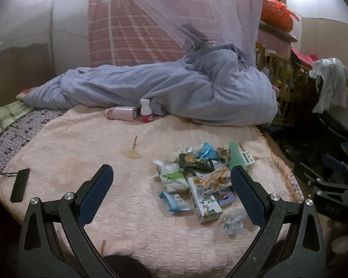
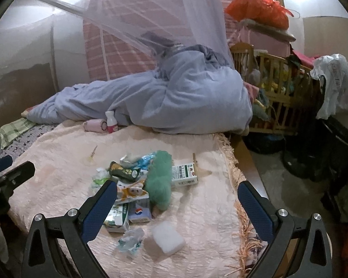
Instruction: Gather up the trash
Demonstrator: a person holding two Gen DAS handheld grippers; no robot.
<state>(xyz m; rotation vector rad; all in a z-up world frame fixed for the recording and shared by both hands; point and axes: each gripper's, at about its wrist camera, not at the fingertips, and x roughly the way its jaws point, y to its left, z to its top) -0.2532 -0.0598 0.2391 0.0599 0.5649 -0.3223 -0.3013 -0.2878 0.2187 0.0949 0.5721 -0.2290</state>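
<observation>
Both the left gripper (image 1: 171, 185) and right gripper (image 2: 177, 201) hang empty, jaws spread wide. Trash pile (image 1: 201, 176) on the pink blanket (image 1: 85, 157), just ahead of both. Wrappers likely light, crinkly, slippery; cartons stiffer, so pinch a carton across its flat sides.

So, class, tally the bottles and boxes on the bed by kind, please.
Bottles: 2 (white bottle, pink bottle)
Boxes: 3 (cow box, Pepsi box, green box)
Total: 5
</observation>
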